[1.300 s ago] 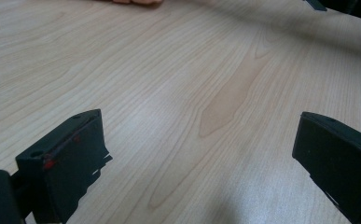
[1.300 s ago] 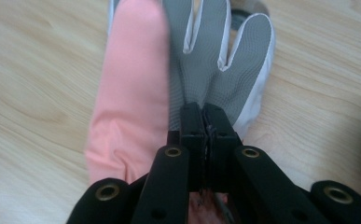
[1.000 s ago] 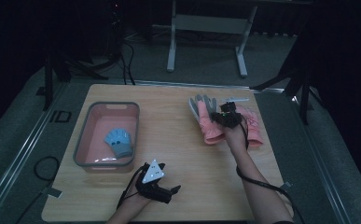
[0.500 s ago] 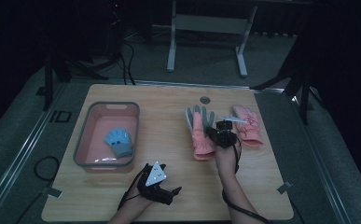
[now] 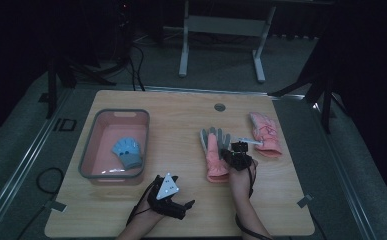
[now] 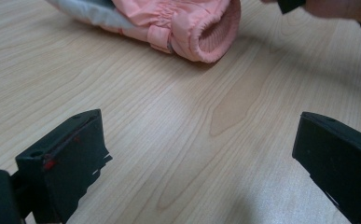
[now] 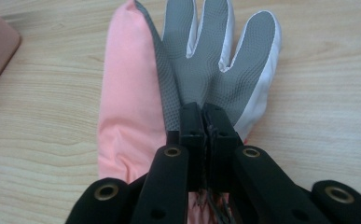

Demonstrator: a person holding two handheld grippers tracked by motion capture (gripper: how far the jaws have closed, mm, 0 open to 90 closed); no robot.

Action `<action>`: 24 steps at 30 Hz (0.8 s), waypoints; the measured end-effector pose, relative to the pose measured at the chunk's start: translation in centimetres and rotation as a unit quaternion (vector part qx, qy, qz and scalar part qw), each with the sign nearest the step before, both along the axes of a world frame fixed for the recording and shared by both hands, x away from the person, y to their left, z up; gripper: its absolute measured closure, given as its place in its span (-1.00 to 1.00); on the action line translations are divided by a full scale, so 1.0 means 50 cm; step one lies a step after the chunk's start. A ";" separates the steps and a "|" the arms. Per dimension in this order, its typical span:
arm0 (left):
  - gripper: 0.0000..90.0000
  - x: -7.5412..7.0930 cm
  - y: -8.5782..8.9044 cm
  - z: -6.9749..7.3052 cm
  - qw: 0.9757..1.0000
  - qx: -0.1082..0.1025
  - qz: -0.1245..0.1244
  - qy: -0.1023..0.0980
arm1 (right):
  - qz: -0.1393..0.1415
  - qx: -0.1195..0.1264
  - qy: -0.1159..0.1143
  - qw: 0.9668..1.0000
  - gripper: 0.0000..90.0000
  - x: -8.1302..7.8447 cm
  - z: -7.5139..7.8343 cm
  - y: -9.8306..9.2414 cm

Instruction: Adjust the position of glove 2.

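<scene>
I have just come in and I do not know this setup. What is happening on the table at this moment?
A person works at a wooden table with a gripper in each hand. The right gripper is shut on a pink glove with a grey palm, which lies flat near the middle. The left gripper rests open near the front edge and holds nothing. A second pink glove lies to the right, and a small blue glove sits in the pink plastic bin.
</scene>
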State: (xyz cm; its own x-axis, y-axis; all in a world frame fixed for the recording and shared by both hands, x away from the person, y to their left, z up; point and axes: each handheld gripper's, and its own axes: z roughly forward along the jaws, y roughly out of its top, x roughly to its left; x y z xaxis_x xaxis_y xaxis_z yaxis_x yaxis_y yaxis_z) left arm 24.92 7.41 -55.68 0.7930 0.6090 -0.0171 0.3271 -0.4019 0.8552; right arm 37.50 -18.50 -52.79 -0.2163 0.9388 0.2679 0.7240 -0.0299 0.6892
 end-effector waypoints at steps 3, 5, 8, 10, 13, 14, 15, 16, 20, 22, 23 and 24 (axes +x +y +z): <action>-0.94 -0.001 0.000 0.000 1.000 0.000 -0.002 0.002 | -0.005 -0.005 -0.007 1.000 0.92 -0.004 -0.001 0.004; -0.94 -0.001 -0.001 -0.001 1.000 0.001 -0.004 0.002 | -0.006 -0.005 -0.008 1.000 0.91 -0.005 -0.003 0.006; -0.94 -0.001 -0.001 -0.001 1.000 0.001 -0.004 0.004 | -0.004 -0.010 -0.010 1.000 0.81 -0.005 0.001 0.006; -0.94 -0.001 -0.001 -0.001 1.000 0.001 -0.004 0.003 | 0.000 -0.009 -0.014 1.000 0.69 -0.007 0.009 0.003; -0.94 0.000 0.000 -0.001 1.000 0.000 -0.005 0.004 | 0.003 -0.007 -0.033 0.999 0.51 -0.012 0.033 -0.011; -0.94 0.000 0.000 -0.002 1.000 -0.001 -0.005 0.005 | 0.004 -0.010 -0.042 0.999 0.51 -0.013 0.043 -0.016; -0.94 0.000 0.000 -0.002 1.000 0.000 -0.006 0.005 | 0.008 -0.014 -0.053 0.998 0.51 -0.015 0.054 -0.023; -0.94 0.000 0.001 -0.002 1.000 0.000 -0.006 0.005 | 0.015 -0.020 -0.062 0.998 0.47 -0.015 0.065 -0.031; -0.94 0.000 0.001 -0.002 1.000 0.001 -0.003 0.005 | 0.038 -0.039 -0.087 0.995 0.42 -0.012 0.103 -0.075; -0.94 0.001 0.001 -0.002 1.000 0.001 -0.001 0.004 | 0.044 -0.041 -0.094 0.994 0.42 -0.007 0.114 -0.104; -0.94 0.001 0.002 -0.001 1.000 0.002 0.001 0.003 | 0.041 -0.046 -0.093 0.994 0.42 -0.004 0.119 -0.117; -0.94 0.001 0.002 -0.001 1.000 0.002 0.001 0.002 | 0.040 -0.051 -0.094 0.993 0.42 0.000 0.122 -0.130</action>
State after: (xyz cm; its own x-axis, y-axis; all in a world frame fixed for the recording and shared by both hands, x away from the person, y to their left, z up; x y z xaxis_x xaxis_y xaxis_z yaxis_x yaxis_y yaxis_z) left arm 24.98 7.53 -55.72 0.7914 0.6111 -0.0176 0.3310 -0.4041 0.8527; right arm 37.48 -25.02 -46.68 -0.3286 0.9369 0.1197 0.5792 0.0998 0.8090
